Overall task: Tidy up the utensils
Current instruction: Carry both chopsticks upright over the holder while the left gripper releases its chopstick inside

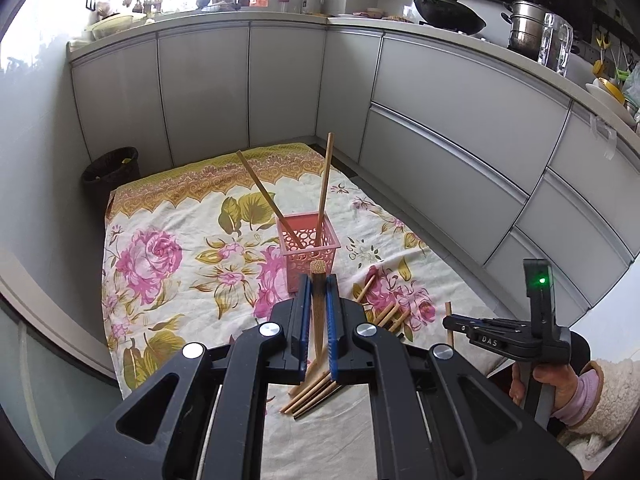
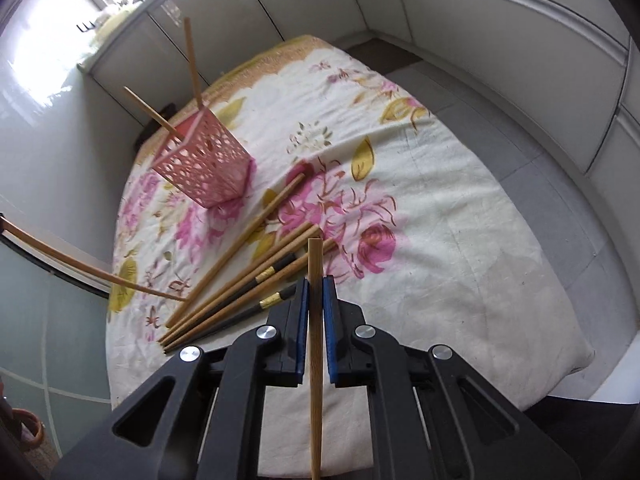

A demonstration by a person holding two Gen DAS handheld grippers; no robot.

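Observation:
A pink perforated basket [image 1: 308,250] [image 2: 208,164] stands on the floral cloth [image 1: 168,216], with two wooden chopsticks [image 1: 324,184] leaning up out of it. My left gripper [image 1: 319,282] hovers just in front of the basket, shut on one wooden chopstick [image 1: 317,269] that points forward. Below it, several loose chopsticks [image 1: 312,394] [image 2: 240,280] lie bunched on the cloth, some dark with gold bands. My right gripper [image 2: 316,286] is shut on another wooden chopstick [image 2: 315,264], above the right end of the pile. In the left wrist view the right gripper [image 1: 451,322] shows at lower right, in a person's hand [image 1: 560,380].
Grey cabinet fronts [image 1: 440,92] wrap the back and right. A black bin [image 1: 112,172] stands at the cloth's far left corner. Grey floor tiles [image 2: 500,152] run along the cloth's right side. A wok [image 1: 448,12] and pots sit on the counter above.

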